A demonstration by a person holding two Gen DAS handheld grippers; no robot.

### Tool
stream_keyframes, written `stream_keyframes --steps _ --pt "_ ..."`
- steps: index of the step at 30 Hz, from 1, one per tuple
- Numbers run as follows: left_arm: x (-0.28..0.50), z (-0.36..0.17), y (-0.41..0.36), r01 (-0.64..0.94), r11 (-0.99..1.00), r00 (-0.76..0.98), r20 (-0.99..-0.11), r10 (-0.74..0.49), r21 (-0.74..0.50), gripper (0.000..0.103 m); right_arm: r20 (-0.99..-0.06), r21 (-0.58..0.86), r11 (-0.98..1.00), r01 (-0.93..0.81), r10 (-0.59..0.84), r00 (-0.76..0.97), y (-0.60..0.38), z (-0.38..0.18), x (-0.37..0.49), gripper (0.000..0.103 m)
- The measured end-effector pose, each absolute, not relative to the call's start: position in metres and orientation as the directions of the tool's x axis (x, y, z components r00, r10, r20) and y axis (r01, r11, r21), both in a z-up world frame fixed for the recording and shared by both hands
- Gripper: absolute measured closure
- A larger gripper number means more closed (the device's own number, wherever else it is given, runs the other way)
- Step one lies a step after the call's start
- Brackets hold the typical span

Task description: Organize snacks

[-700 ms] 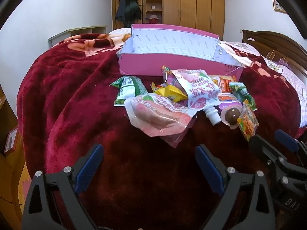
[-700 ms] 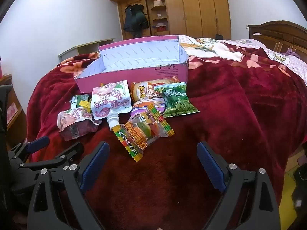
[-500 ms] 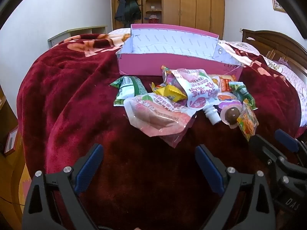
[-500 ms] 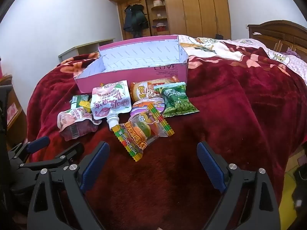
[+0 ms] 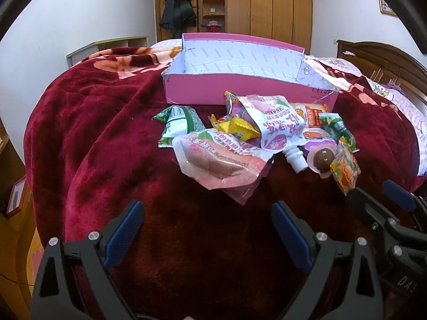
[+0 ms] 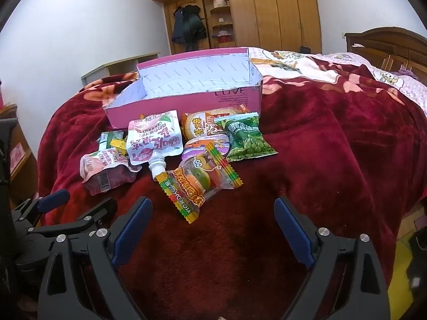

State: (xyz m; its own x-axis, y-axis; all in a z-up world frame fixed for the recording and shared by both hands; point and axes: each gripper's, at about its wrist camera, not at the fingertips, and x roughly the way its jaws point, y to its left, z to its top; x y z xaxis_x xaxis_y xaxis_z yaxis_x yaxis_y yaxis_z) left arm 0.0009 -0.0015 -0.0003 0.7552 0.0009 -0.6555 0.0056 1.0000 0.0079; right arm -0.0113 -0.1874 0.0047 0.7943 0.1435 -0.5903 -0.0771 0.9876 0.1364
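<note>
Snack pile — unsorted, nothing moved since a moment ago
Your left gripper (image 5: 206, 214) and right gripper (image 6: 213, 214) spread, empty — pink box (image 6: 186, 104) unfilled.

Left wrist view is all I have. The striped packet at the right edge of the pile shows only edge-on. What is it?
Observer: The right wrist view shows it flat: a clear burger gummy packet, the snack nearest the right tongs.
Operator: Are those tongs on it?
Observer: No. They are wide open with only red blanket between the pads.
Operator: What lies behind the gummy?
Observer: A green pea packet, face up, lying to the right of a round lidded cup.
</note>
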Motion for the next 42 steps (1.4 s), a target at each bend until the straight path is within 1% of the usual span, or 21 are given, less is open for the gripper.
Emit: stream_keyframes --steps 42 --pt "0.0004 -0.0015 -0.0017 0.006 1.0 0.754 -0.657 0.005 0.014 0.005 -0.604 0.156 0.985 -0.075 0.155 0.782 -0.1911 0.0007 -0.0119 0.008"
